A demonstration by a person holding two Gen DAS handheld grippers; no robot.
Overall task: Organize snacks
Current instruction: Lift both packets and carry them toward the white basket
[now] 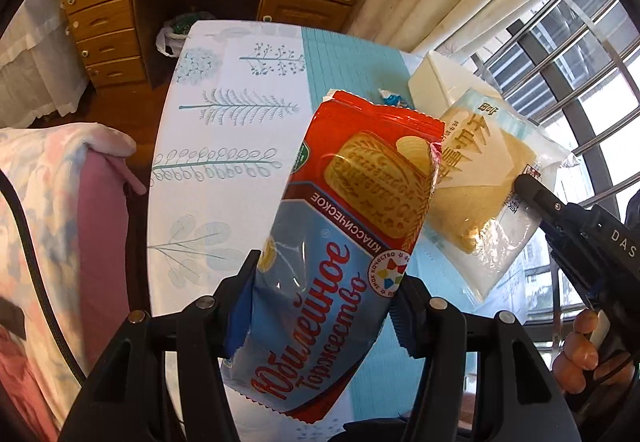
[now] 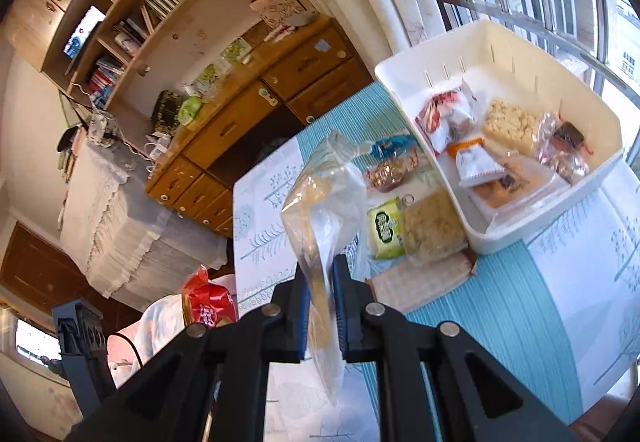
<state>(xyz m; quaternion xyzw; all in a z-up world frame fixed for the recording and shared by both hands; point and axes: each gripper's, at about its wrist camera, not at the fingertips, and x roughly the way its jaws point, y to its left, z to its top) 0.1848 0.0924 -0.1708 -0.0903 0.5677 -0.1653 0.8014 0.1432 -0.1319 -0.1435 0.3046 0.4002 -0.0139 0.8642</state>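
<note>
left fingers (image 1: pixel 324 294) grip a biscuit pack (image 1: pixel 340 242); right fingers (image 2: pixel 322 306) pinch a clear wafer bag (image 2: pixel 324 210), both raised above the worktop (image 2: pixel 520 302). bin (image 2: pixel 560 210) lies far right, nearer the right hand.

- Biscuit packet (image 1: pixel 320 254): lower end cut off behind the left gripper (image 1: pixel 324 306) jaws.
- White bin (image 1: pixel 436 78): largely hidden behind the wafer packet (image 1: pixel 488 178).
- Wafer packet, right wrist view: edge-on, label unreadable.
- Small wrapped snack (image 1: pixel 390 97) beside the bin: too small to identify.
</note>
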